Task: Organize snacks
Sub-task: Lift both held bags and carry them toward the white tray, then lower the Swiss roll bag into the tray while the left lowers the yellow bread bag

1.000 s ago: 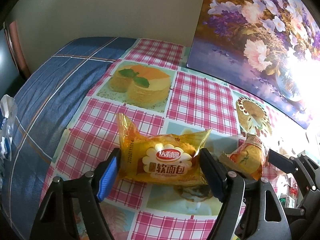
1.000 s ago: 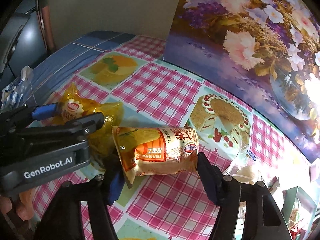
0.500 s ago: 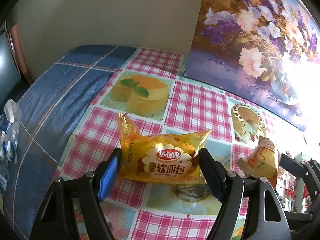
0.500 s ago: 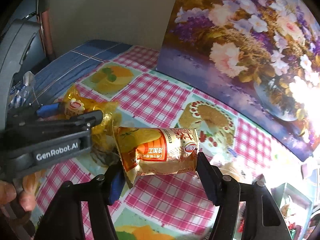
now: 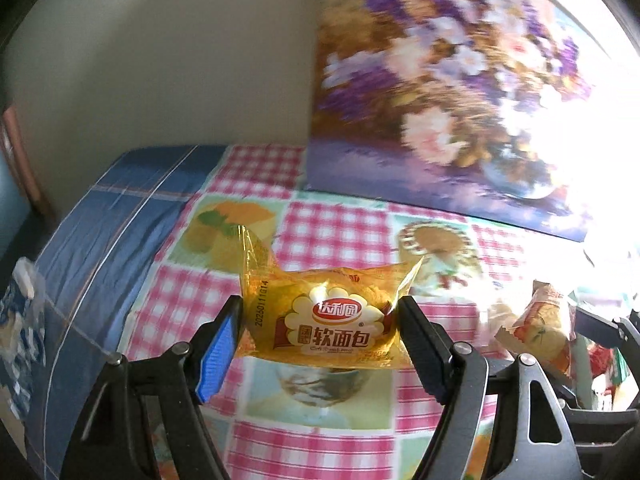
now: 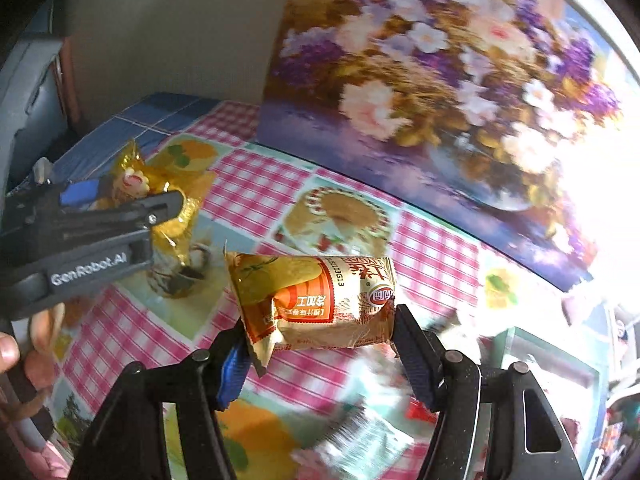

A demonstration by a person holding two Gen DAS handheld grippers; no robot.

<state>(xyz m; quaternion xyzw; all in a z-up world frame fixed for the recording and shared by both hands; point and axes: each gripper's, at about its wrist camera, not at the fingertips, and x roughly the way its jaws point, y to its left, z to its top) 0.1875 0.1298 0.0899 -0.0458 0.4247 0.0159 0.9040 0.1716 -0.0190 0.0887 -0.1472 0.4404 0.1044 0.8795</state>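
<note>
A: Item one, far left?
B: Blue checked cloth [image 5: 104,224] over the desk's left part, with a clear plastic bag [image 5: 18,312] at its edge, blurred.

A: Next?
B: Pink gingham cloth [image 5: 332,232] with cake prints, covering the rest of the desk. It lies beside the blue one.

A: Left tool?
B: Left tool [image 5: 320,324], fingers clamped on a yellow bread pack [image 5: 324,320]. One blue pad [image 5: 218,344] presses the pack's left end, the black finger the right end. The pack hangs clear above the cloth, label facing the camera, its shadow on the print below. In the right view the same tool [image 6: 120,196] shows from the side, the yellow pack [image 6: 160,184] in it, and a person's fingers [image 6: 24,344] below its handle.

A: Right tool?
B: Right tool [image 6: 316,340], fingers closed on an orange cake pack [image 6: 316,300], gripped at both ends. The pack lies level across the fingers, print upside down, held off the desk. In the left view it [image 5: 540,328] appears at the right edge.

A: Behind?
B: Flower painting [image 6: 440,80] standing against a plain wall [image 5: 180,60], its lower edge on the gingham.

A: Far right?
B: A box [image 6: 552,360] with pale green walls, near the right tool; contents blurred. Loose wrappers [image 6: 360,436] lie below the cake pack, too blurred to name.
</note>
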